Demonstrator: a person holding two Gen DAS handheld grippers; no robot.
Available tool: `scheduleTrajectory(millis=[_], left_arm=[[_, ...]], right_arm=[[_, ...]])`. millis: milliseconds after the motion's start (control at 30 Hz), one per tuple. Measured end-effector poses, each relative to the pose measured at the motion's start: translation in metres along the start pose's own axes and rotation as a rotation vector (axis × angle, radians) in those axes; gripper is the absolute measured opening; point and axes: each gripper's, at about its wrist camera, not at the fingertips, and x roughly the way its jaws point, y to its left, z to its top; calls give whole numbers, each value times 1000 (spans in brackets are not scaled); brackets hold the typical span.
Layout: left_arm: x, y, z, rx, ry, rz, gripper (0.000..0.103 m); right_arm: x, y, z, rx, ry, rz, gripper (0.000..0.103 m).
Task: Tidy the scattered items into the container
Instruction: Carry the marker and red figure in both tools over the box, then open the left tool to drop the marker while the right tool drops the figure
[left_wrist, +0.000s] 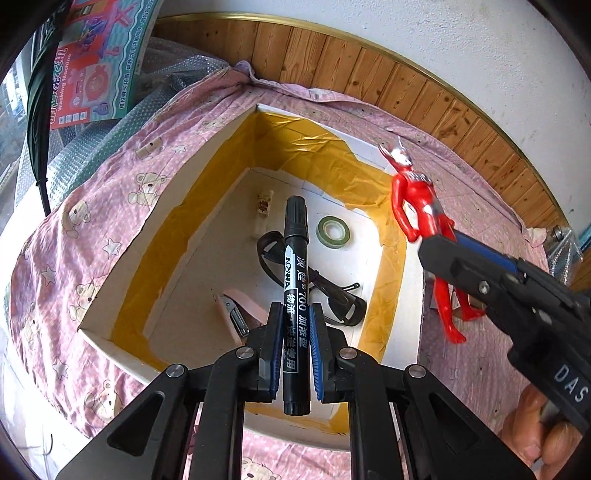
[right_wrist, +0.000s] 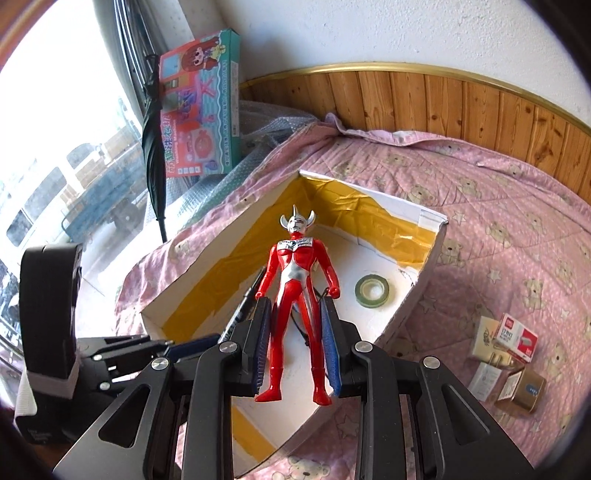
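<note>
While its blue pads (left_wrist: 316, 354) press both sides of the black marker (left_wrist: 294, 280), the left gripper (left_wrist: 294, 314) holds it lengthwise, cap pointing to 12 o'clock, above the open white box (left_wrist: 122, 291) w/ yellow tape lining. The right gripper (right_wrist: 295, 321) is clamped on the legs of the red-and-silver toy figure (right_wrist: 297, 291), head toward 12 o'clock, also over the box; in the left wrist view it comes in from 4 o'clock w/ the figure at approx. 2 o'clock of the marker, near the box's right wall.

Inside the box, on the floor: a green tape roll (left_wrist: 333, 231) just right of the marker cap, a small bottle (left_wrist: 264, 203) at 11 o'clock of the cap, a black strap-like item (left_wrist: 325, 291) under the marker, and a pink stapler (left_wrist: 240, 314) at 9 o'clock of the gripper tips.

The box sits on a pink bear-print quilt (right_wrist: 498, 229). In the right wrist view, several small boxes (right_wrist: 513, 339) lie on the quilt at 3–4 o'clock, well apart from the container. A colourful toy carton (right_wrist: 201, 114) leans at 11 o'clock beside a folded black umbrella (right_wrist: 153, 147). A hand (left_wrist: 539, 432) shows at the right gripper's handle.
</note>
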Motion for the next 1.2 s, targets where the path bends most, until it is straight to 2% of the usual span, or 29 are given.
scheduleTrajectory(millis=[233,567,867,900,967,1033,1200], left_arm=[[15,-10,-7,10,44,-5,14],[21,-14,-8,14,66,-9,14],[26,-15,-5,13,69,-14,14],[28,-15,-5,12,73,-21,15],[32,-12,-5,-15,96,-81,24],[32,-8,-7,-31,101,-113,25],[21,-2,-11,-47,73,-127,25]], right_arm=[[31,-11,20,-6,51,-6,28],[64,-12,40,-40,102,-35,28],[82,-18,54,-54,97,-57,31],[83,-21,55,-43,87,-71,38],[82,-29,54,-7,74,-62,43],[80,-36,50,30,75,-43,43],[69,-46,37,98,74,-6,43]])
